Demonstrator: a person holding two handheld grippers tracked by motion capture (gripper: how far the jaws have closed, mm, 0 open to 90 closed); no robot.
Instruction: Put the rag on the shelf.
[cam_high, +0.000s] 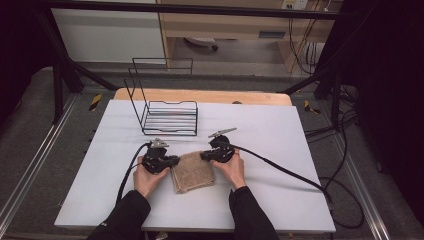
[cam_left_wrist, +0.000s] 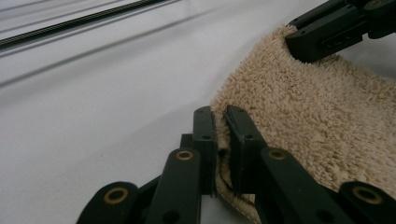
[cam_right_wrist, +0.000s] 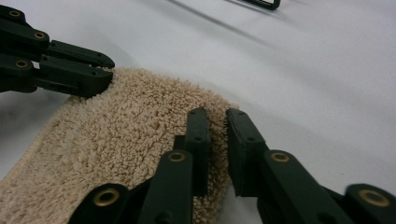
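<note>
A folded beige towel lies on the white table, on the person's side of the black wire rack and near it, roughly under the rack's right end. The left gripper sits at the towel's far-left corner, and its jaws are clamped together on the edge of the cloth there; in the left gripper view the towel is squeezed into the thin slot between the two black jaws. The right gripper sits at the towel's far-right corner, pointing inward toward the left one. In the right gripper view its jaws stand close on either side of the towel's rim, with pile bunched between them and a narrow gap showing, so they grip the cloth's edge. Both hands rest low on the table at the towel's two sides, the left hand to its left and the right hand to its right. Each gripper's cable trails away across the table from the towel, outward to its own side.
</note>
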